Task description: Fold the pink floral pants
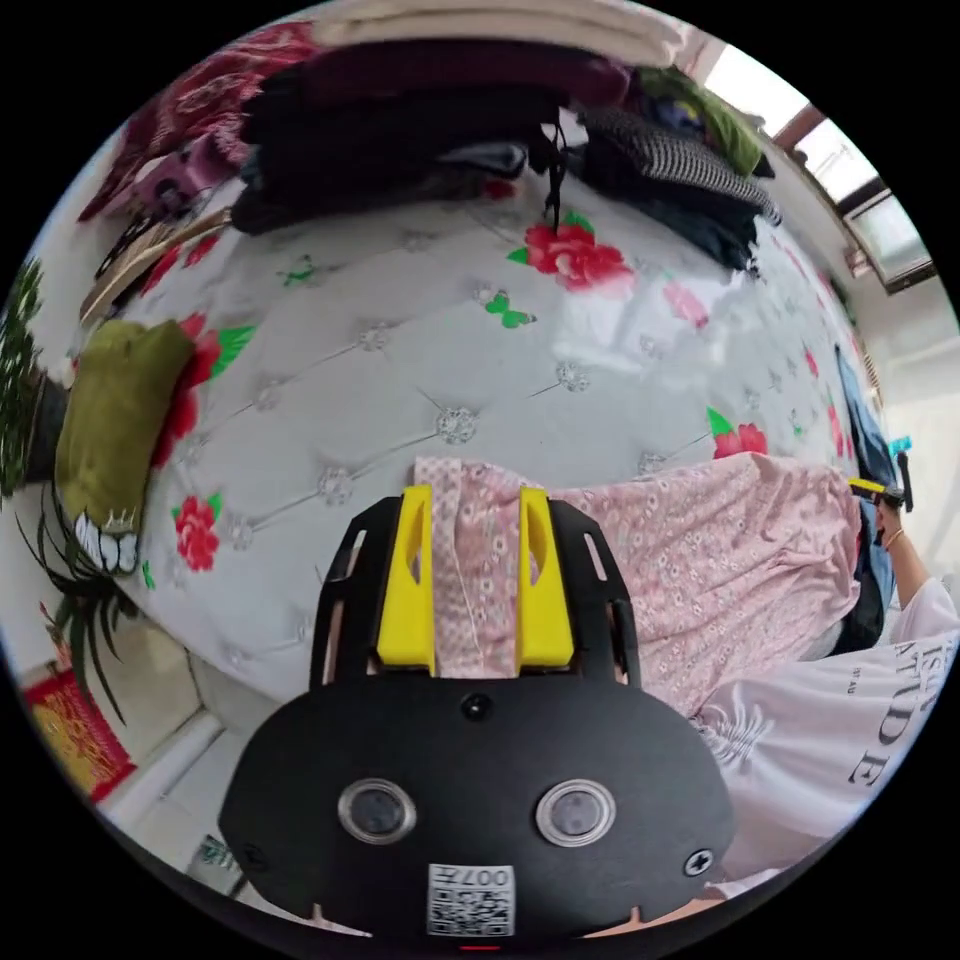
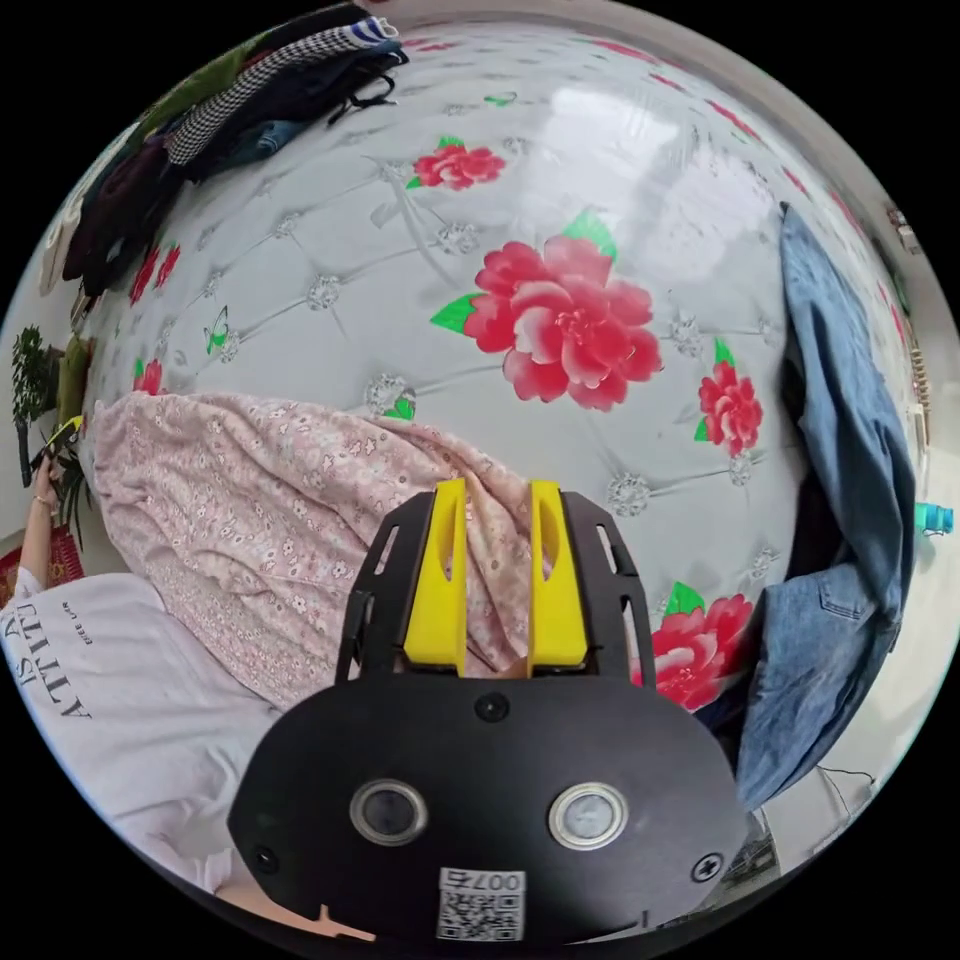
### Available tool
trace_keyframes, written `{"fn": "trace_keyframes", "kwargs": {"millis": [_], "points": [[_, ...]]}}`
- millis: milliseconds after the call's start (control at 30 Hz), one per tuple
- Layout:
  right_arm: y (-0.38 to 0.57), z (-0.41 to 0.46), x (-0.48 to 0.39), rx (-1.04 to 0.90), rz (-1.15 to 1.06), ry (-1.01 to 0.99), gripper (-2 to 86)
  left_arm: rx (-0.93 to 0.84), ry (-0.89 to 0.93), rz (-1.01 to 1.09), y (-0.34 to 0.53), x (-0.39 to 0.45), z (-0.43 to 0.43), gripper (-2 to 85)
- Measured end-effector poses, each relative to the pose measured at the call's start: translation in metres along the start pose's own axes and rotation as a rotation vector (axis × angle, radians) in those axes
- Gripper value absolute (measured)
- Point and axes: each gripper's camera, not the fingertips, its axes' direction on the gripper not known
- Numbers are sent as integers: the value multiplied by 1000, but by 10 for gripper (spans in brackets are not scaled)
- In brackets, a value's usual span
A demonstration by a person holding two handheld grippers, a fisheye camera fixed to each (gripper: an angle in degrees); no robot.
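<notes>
The pink floral pants [image 1: 720,550] lie stretched along the near edge of a white quilted bed cover [image 1: 420,330] printed with red flowers. My left gripper [image 1: 476,492] has one end of the pants between its yellow jaws, which are shut on the cloth. At the far right of that view a hand holds the right gripper [image 1: 880,490]. In the right gripper view the pants [image 2: 250,500] run off to the left. There my right gripper [image 2: 498,487] is shut on their other end. The left gripper [image 2: 55,440] appears small at the left edge.
Dark folded clothes [image 1: 420,130] are piled at the back of the bed. An olive garment [image 1: 115,420] lies at its left end, near a potted plant [image 1: 20,370]. A blue denim garment [image 2: 840,480] hangs over the right end. The person's white T-shirt [image 1: 830,740] is close by.
</notes>
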Motion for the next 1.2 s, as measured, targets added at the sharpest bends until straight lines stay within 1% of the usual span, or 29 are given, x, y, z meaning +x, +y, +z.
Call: {"fn": "trace_keyframes", "kwargs": {"millis": [33, 67, 100, 133, 200, 233, 267, 300, 367, 400, 433, 500, 533, 567, 633, 667, 733, 833, 967, 1033, 1067, 1100, 1133, 1167, 1200], "points": [[0, 3, 0, -11, -6, -11, 25, -96, 1, 17, -17, 6, 21, 122], [3, 4, -1, -10, -18, -15, 18, -139, -8, 24, -23, 10, 31, 122], [6, 2, -4, -12, -45, -9, 10, -164, -68, 56, -28, 19, 36, 121], [8, 1, -5, -16, -57, -4, 8, -186, -96, 82, -33, 28, 36, 98], [17, -10, -5, 5, -84, 57, 3, -188, -107, 139, -34, 41, 32, 34], [20, -16, -4, 29, -81, 73, 2, -160, -101, 171, -34, 48, 23, 4], [28, -34, 3, 96, -67, 91, 1, -127, -102, 177, -34, 50, 14, 1], [38, -57, 13, 174, -46, 82, 1, -24, -101, 167, -32, 50, -13, -3], [56, -90, 32, 294, -20, 43, 1, 295, -19, 139, -19, 45, -79, -5], [67, -108, 45, 366, 5, 29, 2, 375, -3, 137, -14, 43, -93, -5], [71, -114, 52, 396, 24, 26, 3, 498, 8, 135, -7, 41, -112, -2], [78, -123, 83, 460, 131, -9, 9, 584, -4, 145, -7, 41, -116, 8], [78, -120, 90, 468, 157, -27, 10, 555, 11, 120, -18, 41, -102, 23], [73, -112, 102, 463, 206, -68, 17, 461, 14, 59, -33, 38, -81, 45], [64, -97, 118, 417, 306, -85, 26, 364, 4, -29, -49, 37, -58, 63], [64, -93, 123, 423, 342, -87, 30, 362, 6, -33, -51, 39, -55, 61], [66, -95, 126, 453, 370, -104, 34, 417, 3, -24, -53, 51, -57, 60], [69, -100, 123, 470, 324, -108, 39, 379, 25, 32, -62, 61, -51, 75], [60, -96, 114, 378, 178, -54, 34, 245, 39, 75, -73, 66, -24, 100], [55, -93, 112, 345, 152, -9, 32, 196, 33, 82, -77, 70, -9, 104], [52, -92, 114, 335, 152, 11, 30, 173, 24, 88, -78, 72, -4, 105], [49, -91, 119, 327, 160, 15, 29, 108, -17, 110, -82, 80, 11, 100], [47, -90, 122, 320, 166, 15, 29, 28, -99, 134, -83, 90, 28, 90], [43, -86, 129, 299, 184, 18, 27, 117, -141, 181, -76, 102, 24, 74], [39, -81, 136, 270, 203, 23, 24, 124, -163, 182, -75, 106, 24, 51]]}}
